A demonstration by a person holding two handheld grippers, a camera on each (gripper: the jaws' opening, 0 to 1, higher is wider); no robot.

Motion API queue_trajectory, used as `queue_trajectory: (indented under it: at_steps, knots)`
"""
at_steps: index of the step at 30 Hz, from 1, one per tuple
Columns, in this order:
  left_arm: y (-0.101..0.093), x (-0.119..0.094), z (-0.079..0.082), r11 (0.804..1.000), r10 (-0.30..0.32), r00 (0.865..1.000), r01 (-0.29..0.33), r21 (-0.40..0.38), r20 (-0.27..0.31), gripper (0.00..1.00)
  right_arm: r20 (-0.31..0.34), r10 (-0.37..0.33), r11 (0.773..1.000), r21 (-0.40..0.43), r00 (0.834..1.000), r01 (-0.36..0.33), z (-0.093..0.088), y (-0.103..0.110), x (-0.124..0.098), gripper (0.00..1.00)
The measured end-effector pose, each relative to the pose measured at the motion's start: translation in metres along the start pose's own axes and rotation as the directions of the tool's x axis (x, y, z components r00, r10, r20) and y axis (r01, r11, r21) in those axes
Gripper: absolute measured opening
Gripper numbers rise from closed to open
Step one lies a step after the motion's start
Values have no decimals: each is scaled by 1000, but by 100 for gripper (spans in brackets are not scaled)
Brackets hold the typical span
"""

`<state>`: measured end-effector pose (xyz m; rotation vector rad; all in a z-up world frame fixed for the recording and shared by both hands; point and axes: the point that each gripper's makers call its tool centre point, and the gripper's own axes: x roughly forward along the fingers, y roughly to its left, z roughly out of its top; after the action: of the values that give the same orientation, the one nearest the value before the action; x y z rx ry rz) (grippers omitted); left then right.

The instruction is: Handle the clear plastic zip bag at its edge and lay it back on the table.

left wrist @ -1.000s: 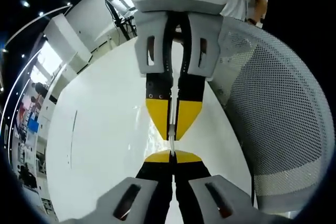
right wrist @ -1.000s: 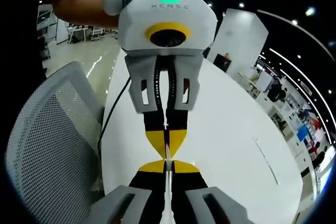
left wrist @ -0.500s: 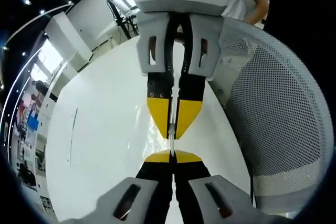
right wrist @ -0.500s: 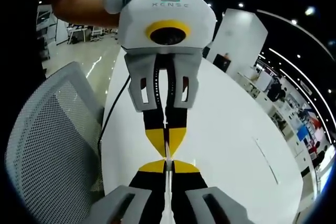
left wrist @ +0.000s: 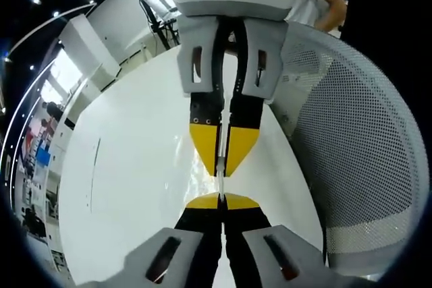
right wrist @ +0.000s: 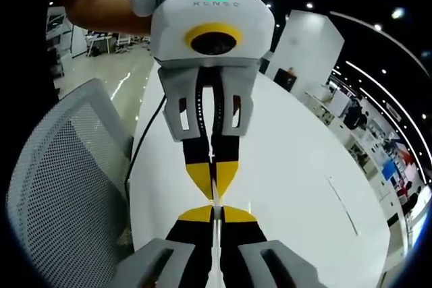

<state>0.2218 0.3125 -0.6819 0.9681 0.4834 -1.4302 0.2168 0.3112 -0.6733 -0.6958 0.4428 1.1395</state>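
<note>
My left gripper [left wrist: 221, 197] and my right gripper [right wrist: 213, 208] meet tip to tip above the white table [left wrist: 128, 187], each pinching the thin edge of the clear zip bag [left wrist: 221, 166] stretched between them. Mesh chair [left wrist: 364, 153] just beside the table's edge.
</note>
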Motion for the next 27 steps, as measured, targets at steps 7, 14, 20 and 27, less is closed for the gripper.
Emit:
queue_trajectory:
  at_steps: [7, 14, 20, 27]
  knots:
    - [0, 0, -1, 1000, -1, 1000, 1, -5, -2, 0, -5, -2, 1000, 3, 1000, 2, -2, 0, -2, 0]
    - [0, -1, -2, 1000, -1, 1000, 1, -12, -4, 0, -7, -2, 1000, 7, 1000, 2, -4, 0, -3, 0]
    - [-1, -1, -3, 1000, -1, 1000, 1, -20, -7, 0, -13, 0, 1000, 5, 1000, 0, -6, 1, -2, 0]
    - [-1, -3, -4, 1000, 2, 1000, -2, -30, -4, 0, -14, -1, 1000, 9, 1000, 1, -7, -1, -3, 0]
